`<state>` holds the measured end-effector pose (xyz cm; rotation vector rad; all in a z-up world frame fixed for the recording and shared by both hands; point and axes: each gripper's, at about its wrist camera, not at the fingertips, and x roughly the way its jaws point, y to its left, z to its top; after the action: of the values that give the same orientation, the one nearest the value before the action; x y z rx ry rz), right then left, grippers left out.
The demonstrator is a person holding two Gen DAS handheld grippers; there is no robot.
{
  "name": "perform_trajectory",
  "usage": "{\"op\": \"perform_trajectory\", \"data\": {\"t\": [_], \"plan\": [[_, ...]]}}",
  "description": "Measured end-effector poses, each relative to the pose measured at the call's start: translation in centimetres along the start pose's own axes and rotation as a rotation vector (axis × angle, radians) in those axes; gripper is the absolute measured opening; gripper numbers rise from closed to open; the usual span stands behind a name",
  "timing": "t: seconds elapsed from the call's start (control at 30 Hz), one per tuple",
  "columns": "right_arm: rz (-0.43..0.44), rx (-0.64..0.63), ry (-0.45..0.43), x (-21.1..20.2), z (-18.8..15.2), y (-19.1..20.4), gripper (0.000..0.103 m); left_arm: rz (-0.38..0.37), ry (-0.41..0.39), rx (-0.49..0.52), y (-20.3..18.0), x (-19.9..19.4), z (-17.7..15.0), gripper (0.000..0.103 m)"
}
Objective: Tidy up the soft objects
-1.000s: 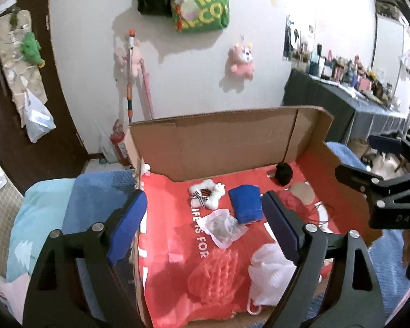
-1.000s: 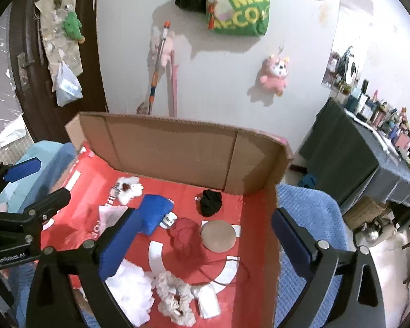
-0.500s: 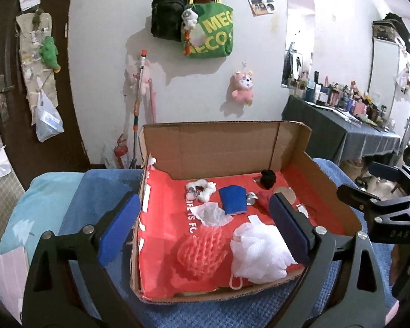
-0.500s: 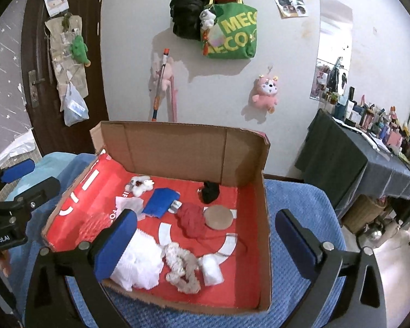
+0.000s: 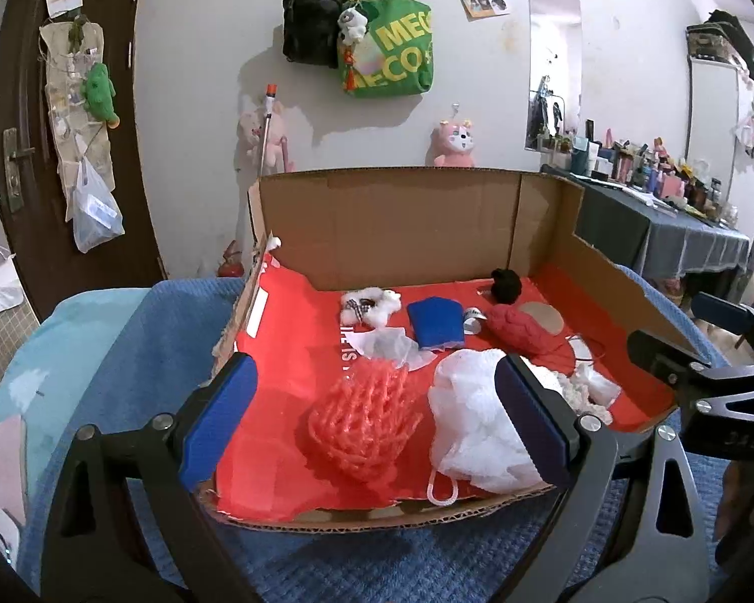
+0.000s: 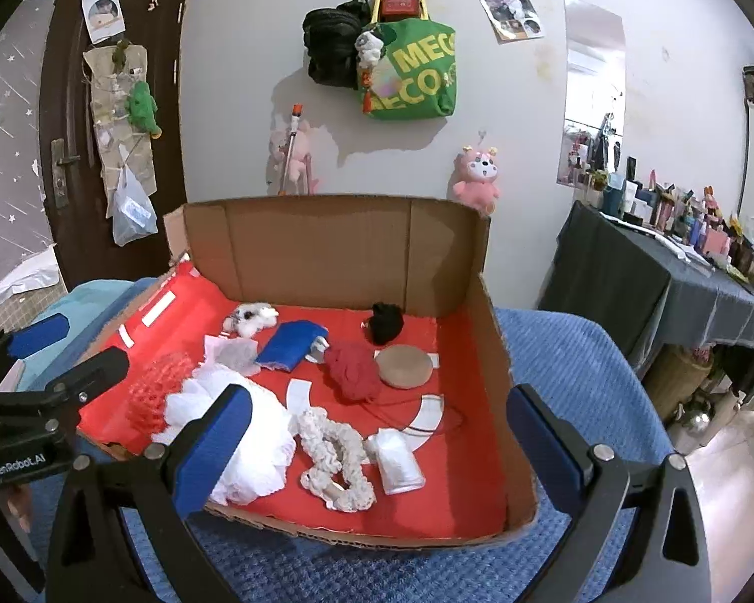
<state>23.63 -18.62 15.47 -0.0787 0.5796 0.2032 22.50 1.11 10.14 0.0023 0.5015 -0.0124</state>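
Observation:
An open cardboard box (image 5: 417, 221) lined in red sits on a blue blanket. Inside lie a coral mesh sponge (image 5: 362, 422), a white bath pouf (image 5: 477, 427), a blue cloth (image 5: 437, 321), red yarn (image 5: 523, 331), a black pom-pom (image 5: 506, 285) and a fluffy white hair tie (image 5: 372, 301). The right wrist view also shows a cream scrunchie (image 6: 334, 457) and a small white packet (image 6: 394, 457). My left gripper (image 5: 377, 417) hangs wide open at the box's near edge, holding nothing. To its right, my right gripper (image 6: 377, 447) is also wide open and empty.
The box rests on a bed covered by the blue blanket (image 6: 568, 362). A round tan disc (image 6: 404, 366) lies in the box. Behind it, a white wall holds a green bag (image 5: 392, 55) and a pink plush (image 5: 455, 143). A cluttered dark table (image 6: 688, 271) stands at right, a dark door (image 5: 50, 151) at left.
Both grippers have drawn back from over the box and sunk lower, so the whole box and more wall now show. The left jaws widened slightly. Nothing in the box moved.

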Motion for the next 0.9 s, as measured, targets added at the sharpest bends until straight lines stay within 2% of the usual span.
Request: {"op": "perform_trajectory", "data": {"t": [0.27,0.47,0.9], "plan": [[-0.038,-0.023,-0.025,1.7,-1.3,0.1,0.103,0.002,0.004,-0.001,-0.3,1.7,-1.6,0.097],[-0.025,-0.020,-0.009,2.7,-1.9,0.2,0.103,0.014,0.036,-0.017,0.1,3.0,-2.7,0.097],[-0.015,0.020,0.042,4.1,-3.0,-0.2,0.103,0.014,0.043,-0.009,0.1,3.2,-3.1,0.097]]}}
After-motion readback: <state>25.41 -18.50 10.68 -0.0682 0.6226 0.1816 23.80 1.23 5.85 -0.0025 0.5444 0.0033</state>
